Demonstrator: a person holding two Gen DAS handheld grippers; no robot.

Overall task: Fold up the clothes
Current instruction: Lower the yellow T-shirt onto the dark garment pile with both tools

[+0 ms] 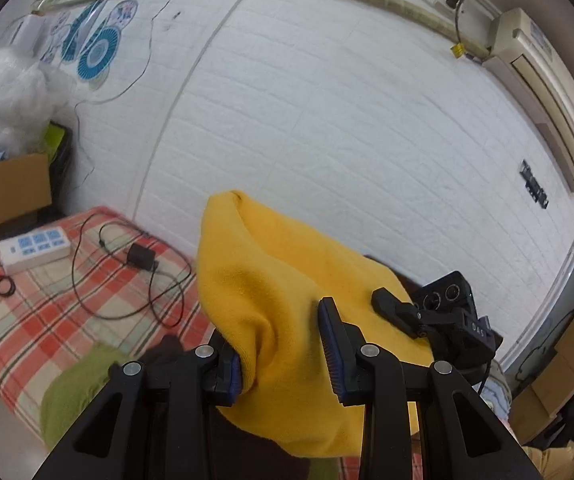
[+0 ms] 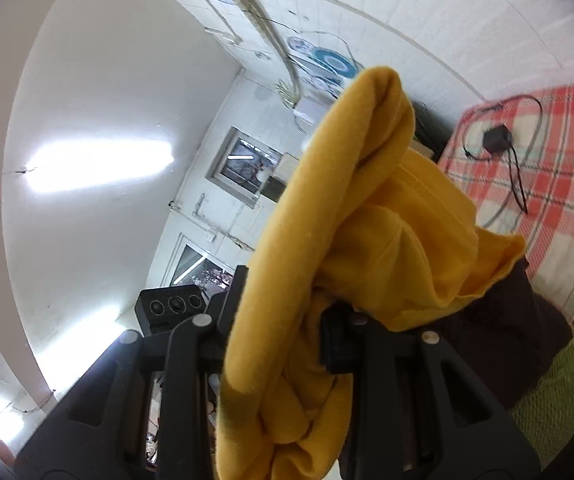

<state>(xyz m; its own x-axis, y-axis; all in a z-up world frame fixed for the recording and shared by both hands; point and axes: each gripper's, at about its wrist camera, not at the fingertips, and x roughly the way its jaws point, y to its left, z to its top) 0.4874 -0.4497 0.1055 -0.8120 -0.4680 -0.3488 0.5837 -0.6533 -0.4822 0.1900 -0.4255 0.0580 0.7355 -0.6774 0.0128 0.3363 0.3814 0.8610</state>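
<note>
Left tool (image 1: 283,350) was pinching the yellow garment (image 1: 287,280) bottom centre of the frame, held up above the plaid bed (image 1: 27,312). Right tool (image 2: 283,336) pinched another bunch. Loose wads like that could've slipped, or dragged over the charger cable (image 1: 87,280).

We can read one marking only: the white letters "DAS" on the black body of the right gripper (image 1: 407,312), at about four o'clock in the left wrist view. No other text is legible anywhere.
</note>
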